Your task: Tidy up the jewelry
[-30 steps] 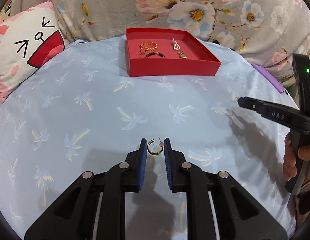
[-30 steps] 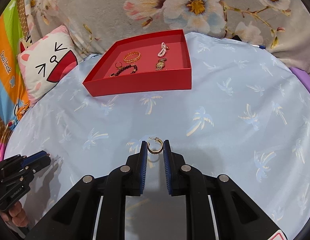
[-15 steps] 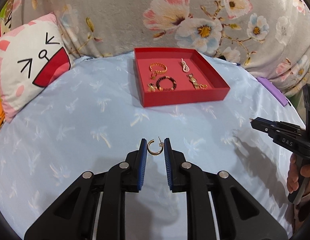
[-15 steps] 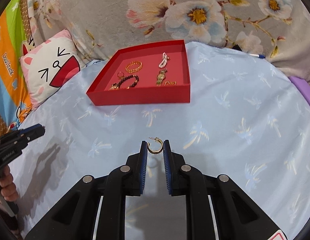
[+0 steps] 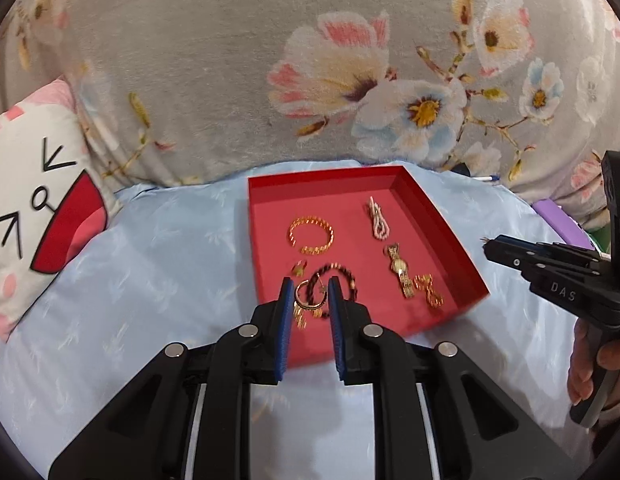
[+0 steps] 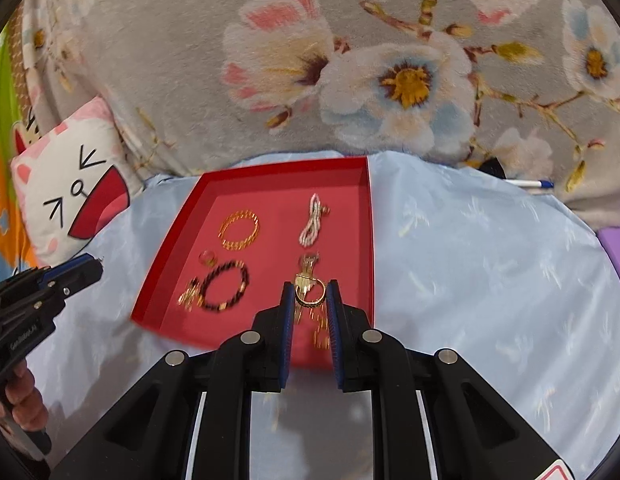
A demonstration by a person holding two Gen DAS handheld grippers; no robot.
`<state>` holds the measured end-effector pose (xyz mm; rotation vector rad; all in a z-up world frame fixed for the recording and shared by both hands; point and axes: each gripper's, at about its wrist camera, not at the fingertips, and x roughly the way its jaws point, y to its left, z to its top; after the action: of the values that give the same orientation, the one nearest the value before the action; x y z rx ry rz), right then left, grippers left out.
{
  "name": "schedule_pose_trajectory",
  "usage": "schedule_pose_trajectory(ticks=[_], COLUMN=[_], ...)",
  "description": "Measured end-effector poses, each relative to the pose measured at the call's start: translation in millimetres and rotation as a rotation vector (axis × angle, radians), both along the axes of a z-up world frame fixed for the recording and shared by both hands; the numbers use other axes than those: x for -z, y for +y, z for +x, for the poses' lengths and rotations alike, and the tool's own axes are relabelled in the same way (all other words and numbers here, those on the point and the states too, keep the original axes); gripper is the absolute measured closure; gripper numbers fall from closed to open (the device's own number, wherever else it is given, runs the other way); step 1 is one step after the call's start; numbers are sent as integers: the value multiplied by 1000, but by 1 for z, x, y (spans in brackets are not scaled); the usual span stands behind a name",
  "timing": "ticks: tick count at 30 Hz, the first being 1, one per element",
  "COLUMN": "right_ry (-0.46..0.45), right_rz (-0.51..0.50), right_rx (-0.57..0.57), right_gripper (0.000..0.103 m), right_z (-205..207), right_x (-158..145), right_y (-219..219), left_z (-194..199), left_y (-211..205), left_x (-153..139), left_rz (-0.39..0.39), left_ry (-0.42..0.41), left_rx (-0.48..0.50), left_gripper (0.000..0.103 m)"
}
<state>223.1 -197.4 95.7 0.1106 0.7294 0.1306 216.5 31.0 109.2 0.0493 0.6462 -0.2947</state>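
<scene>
Largest first: a grey floral blanket (image 5: 349, 80) fills the background, with a pale blue palm-print bedsheet (image 5: 170, 248) spread in front of it. A cartoon cat cushion (image 5: 38, 208) sits at the left edge; a purple item (image 5: 561, 220) and a pen (image 6: 529, 183) lie at the right, by the blanket.

One red tray (image 5: 441, 220) is seen on the sheet. Inside it are counted: one gold chain bracelet (image 5: 310, 235), one dark beaded bracelet (image 6: 226, 286), one pale bead strand (image 5: 377, 218), one gold watch (image 5: 399, 270), one small gold ring (image 6: 208, 257), plus small gold pieces at the near edge, too blurred to count.

Left gripper (image 5: 310, 300): narrowly open, closed down onto a gold hoop earring (image 5: 310, 294), which is pinched between the blue pads (image 5: 286, 312). The hoop is held above the near-left part of the tray, over the dark bracelet.

Right gripper (image 6: 310, 300): same narrow gap, a second gold hoop earring (image 6: 310, 294) clamped between its pads, held above the near-right part of the tray, over the watch.

Hoop earrings counted: two, one per gripper. Each gripper is also visible in the other's view, at the side of the tray, held by a hand (image 5: 589, 364). The tray's near wall is partly hidden by the gripper fingers in both views.
</scene>
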Motion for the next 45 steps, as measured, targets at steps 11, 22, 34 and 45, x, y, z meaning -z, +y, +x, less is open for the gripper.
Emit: schedule_pose_trajectory(ticks=[11, 22, 34, 45], right_ry=[56, 85, 33, -14], right_rz=[0, -11, 42, 83], right_rx=[15, 37, 40, 46], right_gripper=[88, 87, 76, 55], right_z=[87, 114, 84, -36], right_x=[29, 56, 38, 28], right_y=[9, 7, -3, -13], left_z=[97, 129, 115, 21], left_y=[-24, -28, -11, 15], left_x=[34, 56, 40, 25], left_rz=[-11, 21, -37, -48], left_ry=[67, 107, 88, 48], left_rx=[-28, -52, -78, -101], left_gripper=[86, 85, 64, 56])
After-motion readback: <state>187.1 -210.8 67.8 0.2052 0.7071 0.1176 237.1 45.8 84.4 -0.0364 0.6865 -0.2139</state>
